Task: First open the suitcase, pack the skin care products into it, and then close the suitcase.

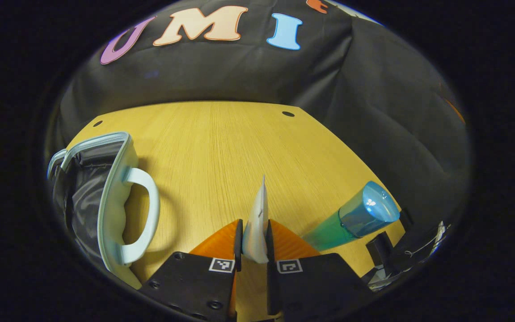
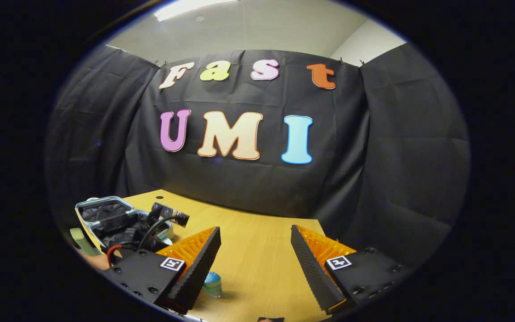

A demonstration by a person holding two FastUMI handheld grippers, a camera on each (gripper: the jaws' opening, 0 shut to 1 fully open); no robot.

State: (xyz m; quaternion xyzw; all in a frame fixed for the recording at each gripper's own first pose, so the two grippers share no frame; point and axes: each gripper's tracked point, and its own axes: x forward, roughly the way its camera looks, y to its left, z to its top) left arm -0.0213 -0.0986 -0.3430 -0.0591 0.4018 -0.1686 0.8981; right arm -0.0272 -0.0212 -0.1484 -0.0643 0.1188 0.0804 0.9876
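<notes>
1. Your left gripper (image 1: 254, 250) has its fingers closed on a thin white sachet (image 1: 257, 223), which stands on edge between them and points away over the counter (image 1: 221, 143).
2. Taking the suitcase (image 1: 105, 201) as the landmark: in the left gripper view it lies open on the counter to the left of the sachet, with its pale blue shell, dark lining and looped handle (image 1: 143, 214) facing your fingers.
3. A teal bottle with a translucent blue cap (image 1: 356, 219) lies tilted on the counter on the far side of the sachet from the suitcase, well apart from the suitcase.
4. Your right gripper (image 2: 255, 264) has its fingers spread wide with nothing between them, raised above the counter (image 2: 257, 250).
5. In the right gripper view the suitcase (image 2: 105, 210) sits at the far left of the counter, both halves open, and the left gripper (image 2: 150, 228) with its cables is in front of it.
6. The teal bottle (image 2: 213, 284) stands near the inner edge of your right gripper's left finger, to the right of the suitcase.
</notes>
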